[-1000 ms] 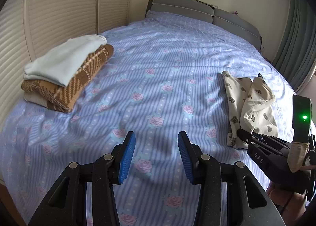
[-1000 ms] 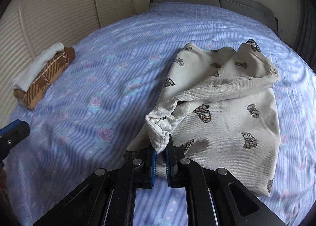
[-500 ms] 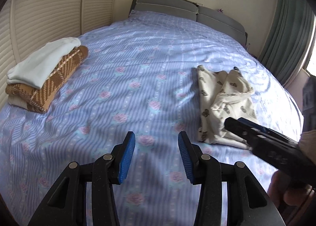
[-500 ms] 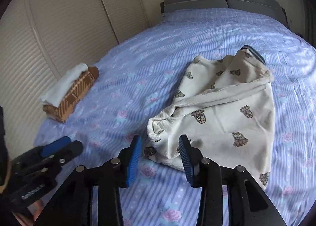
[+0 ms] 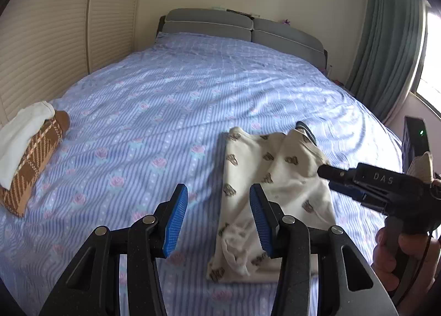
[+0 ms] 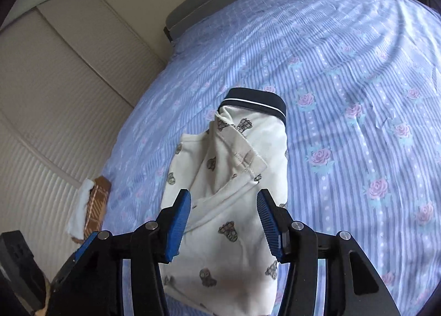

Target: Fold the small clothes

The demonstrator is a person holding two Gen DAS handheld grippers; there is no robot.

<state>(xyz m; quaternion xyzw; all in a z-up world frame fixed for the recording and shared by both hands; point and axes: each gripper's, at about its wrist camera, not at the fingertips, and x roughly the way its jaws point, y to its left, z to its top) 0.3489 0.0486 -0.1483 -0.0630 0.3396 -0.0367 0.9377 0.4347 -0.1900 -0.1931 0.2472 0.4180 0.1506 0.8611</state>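
A cream garment (image 5: pixel 275 192) printed with small brown figures lies loosely folded on the bed; its navy collar (image 6: pixel 256 101) points away from me. Above its near half my right gripper (image 6: pixel 223 216) hovers with its jaws opening; the cloth lies under the gap and the pads do not press it. In the left wrist view the right gripper (image 5: pixel 326 178) reaches in from the right, over the garment's right edge. My left gripper (image 5: pixel 217 211) stands open over the garment's left edge, with nothing gripped.
Blue striped, rose-patterned bedding (image 5: pixel 193 90) covers the bed. A stack of folded clothes (image 5: pixel 30 156), white on brown plaid, sits at the left edge by slatted doors (image 5: pixel 55 40). A grey headboard (image 5: pixel 239 26) is at the far end and a green curtain (image 5: pixel 391 40) at the right.
The right gripper let go of the garment's bunched fold, opened, rolled and swung to face along the garment. The left gripper moved right, up to the garment's left edge.
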